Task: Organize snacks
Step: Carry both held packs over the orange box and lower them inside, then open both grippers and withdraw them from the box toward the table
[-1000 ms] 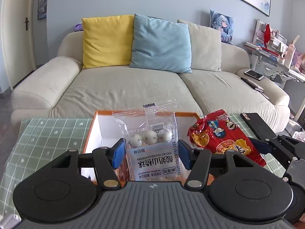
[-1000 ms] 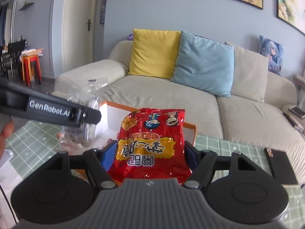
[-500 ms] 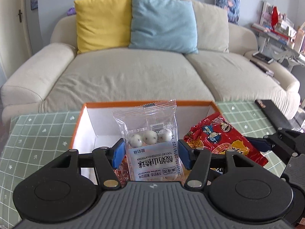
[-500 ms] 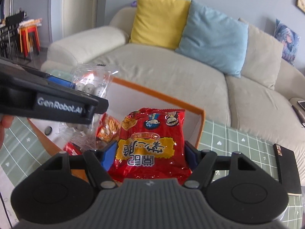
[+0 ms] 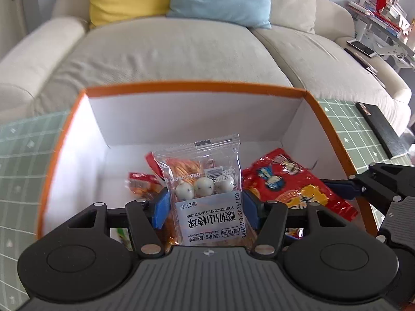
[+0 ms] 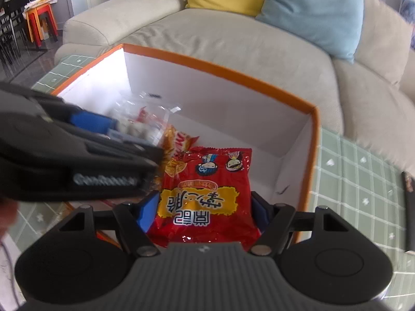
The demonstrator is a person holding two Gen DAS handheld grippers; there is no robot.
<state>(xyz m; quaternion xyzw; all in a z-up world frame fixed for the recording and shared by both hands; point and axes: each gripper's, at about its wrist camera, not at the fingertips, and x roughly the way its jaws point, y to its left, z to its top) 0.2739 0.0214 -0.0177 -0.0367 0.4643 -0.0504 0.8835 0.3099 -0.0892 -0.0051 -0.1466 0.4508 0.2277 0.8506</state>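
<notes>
- My left fingers (image 5: pixel 205 203) are clamped on the sides of a clear packet of white yogurt balls (image 5: pixel 207 194). The blue pads press its two edges, so the fingers stand fairly wide yet are closed on the packet.
- That packet stands with its long axis pointing away from me, sealed top edge farthest out, printed label nearest my palm.
- My right fingers (image 6: pixel 205 210) grip a red snack bag (image 6: pixel 205 194) the same way, a blue pad on each long edge, with the cartoon faces at the far end.
- Both packets hang over the open mouth of the orange-rimmed box (image 5: pixel 192 88), tilted downward toward its white floor. I cannot tell whether either one already touches what lies beneath.
- Under and just beyond the clear packet lie other wrapped snacks (image 5: pixel 142 184), orange and red, bunched toward the near-middle of the floor. The far strip and the right corner of the floor look bare.
- The two hands are close side by side: in the right view the left tool's dark body crosses just left of the red bag, and in the left view the red bag sits just right of my packet.
- Judging from this, letting go is next, and the thing to mind is direction: each packet should drop forward and down, the red bag toward the bare right side, the clear one onto the pile.
- The box sits on a green checked surface (image 6: pixel 363 181), with a sofa (image 5: pixel 168 49) behind.
</notes>
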